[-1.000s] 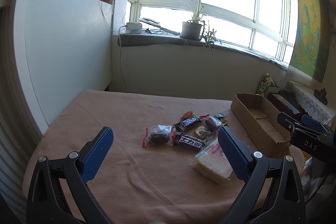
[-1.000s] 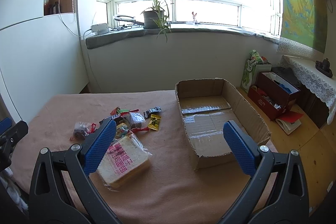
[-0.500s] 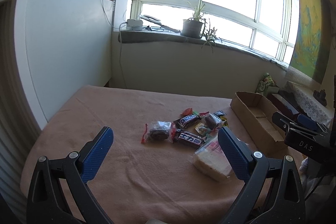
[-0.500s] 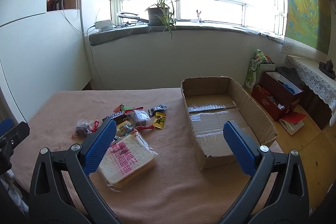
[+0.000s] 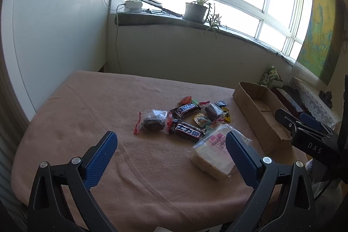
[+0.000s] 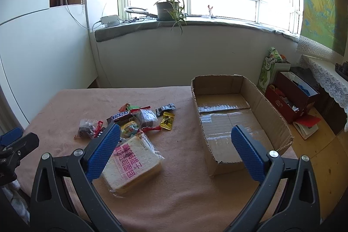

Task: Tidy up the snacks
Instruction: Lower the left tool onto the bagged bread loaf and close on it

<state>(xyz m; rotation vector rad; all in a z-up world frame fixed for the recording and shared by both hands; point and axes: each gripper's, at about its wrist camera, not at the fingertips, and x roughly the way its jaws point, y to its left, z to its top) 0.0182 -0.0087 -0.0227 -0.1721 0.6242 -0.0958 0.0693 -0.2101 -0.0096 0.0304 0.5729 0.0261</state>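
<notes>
Snacks [image 6: 139, 119] lay heaped on the pink cloth [image 5: 108, 112] — chocolate bars [image 5: 186, 111], small sweets, and a bagged loaf of sliced bread [image 6: 132, 163] nearest the person. Just to the right of the heap sat a cardboard box [image 6: 267, 105], open at the top. Both tongs hung above the table with jaws spread wide and nothing between them — the left gripper [image 5: 171, 145] short of the heap, the right gripper [image 6: 176, 140] spanning the bread and the box.
</notes>
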